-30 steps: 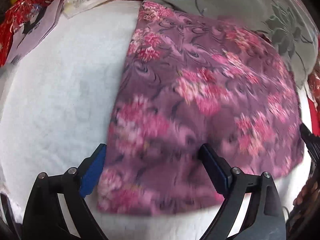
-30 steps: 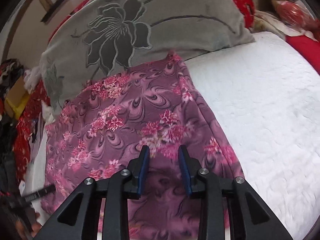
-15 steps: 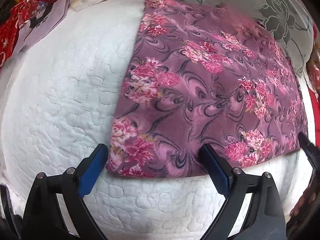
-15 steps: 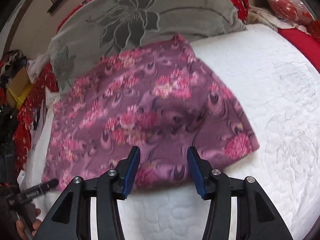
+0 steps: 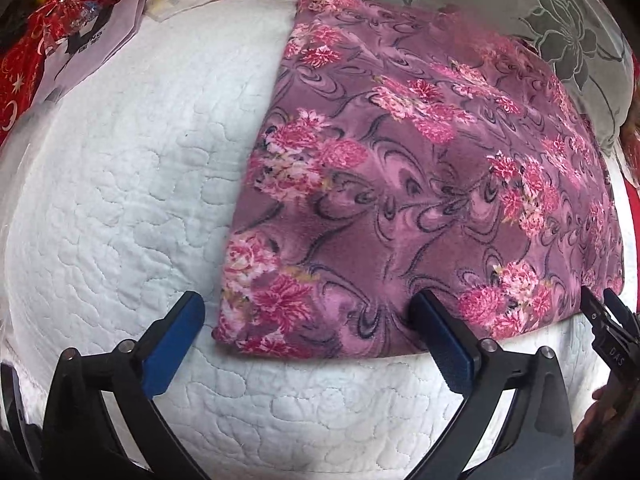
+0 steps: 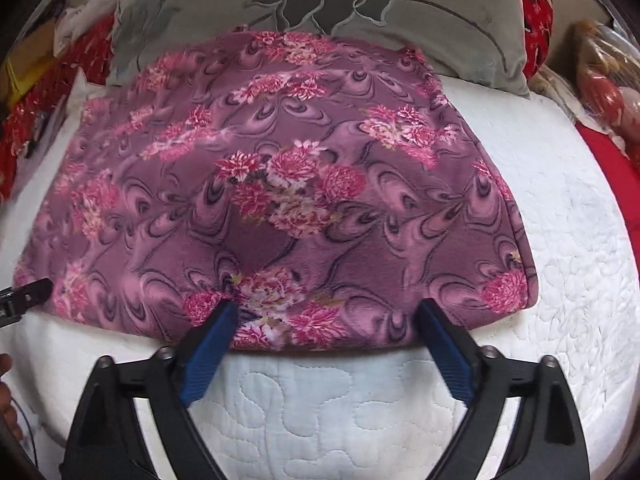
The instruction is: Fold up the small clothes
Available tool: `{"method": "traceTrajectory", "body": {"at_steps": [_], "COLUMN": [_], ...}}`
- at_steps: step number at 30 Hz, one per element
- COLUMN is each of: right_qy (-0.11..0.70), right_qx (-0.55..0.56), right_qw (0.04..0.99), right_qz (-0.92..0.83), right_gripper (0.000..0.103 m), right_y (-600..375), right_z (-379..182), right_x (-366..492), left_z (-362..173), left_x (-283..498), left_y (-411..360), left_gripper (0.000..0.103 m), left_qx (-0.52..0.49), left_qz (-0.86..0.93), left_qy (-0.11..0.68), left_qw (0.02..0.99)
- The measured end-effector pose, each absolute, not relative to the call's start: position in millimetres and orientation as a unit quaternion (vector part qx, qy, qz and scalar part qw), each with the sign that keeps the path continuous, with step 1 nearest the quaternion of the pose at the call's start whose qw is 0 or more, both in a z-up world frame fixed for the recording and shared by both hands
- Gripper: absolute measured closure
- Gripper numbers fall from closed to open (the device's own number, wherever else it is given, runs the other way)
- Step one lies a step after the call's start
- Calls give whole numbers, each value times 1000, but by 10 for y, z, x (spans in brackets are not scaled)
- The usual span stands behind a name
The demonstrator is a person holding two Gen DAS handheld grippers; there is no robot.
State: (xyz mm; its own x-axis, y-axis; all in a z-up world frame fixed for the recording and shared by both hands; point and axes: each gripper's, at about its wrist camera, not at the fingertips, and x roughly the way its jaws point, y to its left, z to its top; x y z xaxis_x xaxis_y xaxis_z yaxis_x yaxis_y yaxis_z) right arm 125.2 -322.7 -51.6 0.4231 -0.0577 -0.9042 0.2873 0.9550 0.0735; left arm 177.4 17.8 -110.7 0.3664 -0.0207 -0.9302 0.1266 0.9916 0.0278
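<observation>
A purple fleece garment with pink flowers [image 5: 420, 184] lies folded flat on the white quilted bed [image 5: 128, 184]; it also shows in the right wrist view [image 6: 280, 200]. My left gripper [image 5: 308, 312] is open and empty, at the garment's near left corner. My right gripper [image 6: 326, 316] is open and empty, just above the garment's near edge. The right gripper's tip [image 5: 600, 312] shows at the right edge of the left wrist view. The left gripper's tip [image 6: 28, 294] shows at the left edge of the right wrist view.
A grey pillow with a dark flower [image 6: 340, 4] lies behind the garment. White paper packets [image 5: 92, 40] lie at the bed's far left on red patterned cloth [image 5: 20, 76]. Red cloth and a plastic-wrapped bundle [image 6: 600, 92] lie to the right.
The right gripper has opened wide and let go of the garment, which now lies flat. Both grippers have drawn back to its near edge.
</observation>
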Motion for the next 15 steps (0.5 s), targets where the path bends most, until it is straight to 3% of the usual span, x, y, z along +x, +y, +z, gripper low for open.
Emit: {"method": "traceTrajectory", "body": {"at_steps": [2,9,15], "right_qy": [531,562,511], "right_qx": [129,120,85], "right_qw": [829,810,852], "right_qz": [-116,-118,-74], "right_gripper": [0,2,6], "right_y": [-3272,-3284,-2871], "right_z": [-549,-495,-175], "right_x": [1250,1318,1223], "left_z": [-1108,-911,-740], "left_x": [1793,1948,2269], "left_y": [187,378,732], "left_gripper": [0,0,0], "left_qx": [44,18,-17], "left_qz": [-47,-56,-62], "left_qy": [563,558,560], "left_qw": [824,828,826]}}
